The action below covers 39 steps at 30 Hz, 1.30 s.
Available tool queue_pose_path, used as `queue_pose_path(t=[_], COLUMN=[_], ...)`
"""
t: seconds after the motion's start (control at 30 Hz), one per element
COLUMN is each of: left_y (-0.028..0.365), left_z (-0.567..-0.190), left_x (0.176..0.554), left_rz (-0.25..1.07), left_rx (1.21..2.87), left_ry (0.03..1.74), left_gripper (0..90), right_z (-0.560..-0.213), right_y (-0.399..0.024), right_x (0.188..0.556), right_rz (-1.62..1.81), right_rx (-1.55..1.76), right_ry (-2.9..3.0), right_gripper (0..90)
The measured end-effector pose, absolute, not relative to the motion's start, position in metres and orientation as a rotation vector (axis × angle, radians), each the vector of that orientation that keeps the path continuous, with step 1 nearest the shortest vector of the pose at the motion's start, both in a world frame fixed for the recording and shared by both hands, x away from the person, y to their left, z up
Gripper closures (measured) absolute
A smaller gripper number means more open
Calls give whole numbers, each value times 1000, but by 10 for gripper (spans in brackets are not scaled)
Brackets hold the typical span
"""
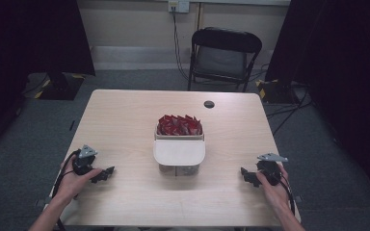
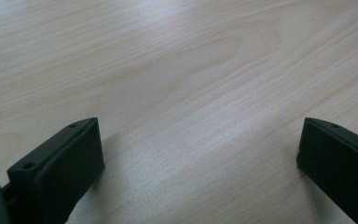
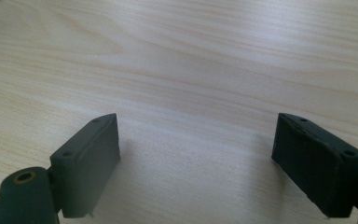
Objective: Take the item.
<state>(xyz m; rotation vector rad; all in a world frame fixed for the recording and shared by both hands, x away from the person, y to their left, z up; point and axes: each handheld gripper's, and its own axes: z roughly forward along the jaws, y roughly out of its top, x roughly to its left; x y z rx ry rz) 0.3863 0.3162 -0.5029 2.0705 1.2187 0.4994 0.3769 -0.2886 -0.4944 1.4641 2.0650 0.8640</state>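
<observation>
A clear box (image 1: 179, 144) stands at the middle of the light wooden table (image 1: 125, 120). Its far half is open and heaped with red packets (image 1: 179, 124); a pale lid (image 1: 179, 151) covers its near half. My left gripper (image 1: 107, 173) rests on the table near the front left, held by a hand, pointing right toward the box. In the left gripper view its black jaws stand wide apart over bare wood, gripper (image 2: 200, 154) open and empty. My right gripper (image 1: 247, 176) rests at the front right, pointing left. Its jaws also stand apart over bare wood, gripper (image 3: 198, 149) open.
A small dark round hole (image 1: 209, 104) sits in the table near its far edge. A black folding chair (image 1: 224, 55) stands behind the table. Dark curtains hang at both sides, and cables (image 1: 289, 108) lie on the grey floor at the right.
</observation>
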Motion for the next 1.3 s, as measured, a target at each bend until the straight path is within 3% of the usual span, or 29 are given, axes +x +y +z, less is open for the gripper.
queue_pose_path(t=[1.07, 1.3], left_y=[316, 316], left_z=[-503, -503], left_x=[386, 386], left_rz=[500, 500], left_rx=[2069, 2071], left_ry=[1219, 1218], left_gripper=[0, 0], right_z=[-471, -461], right_y=[-286, -284], right_x=[373, 371], right_rz=[924, 1003], right_rx=[1389, 1354], right_ry=[2122, 2116], right_gripper=[150, 186])
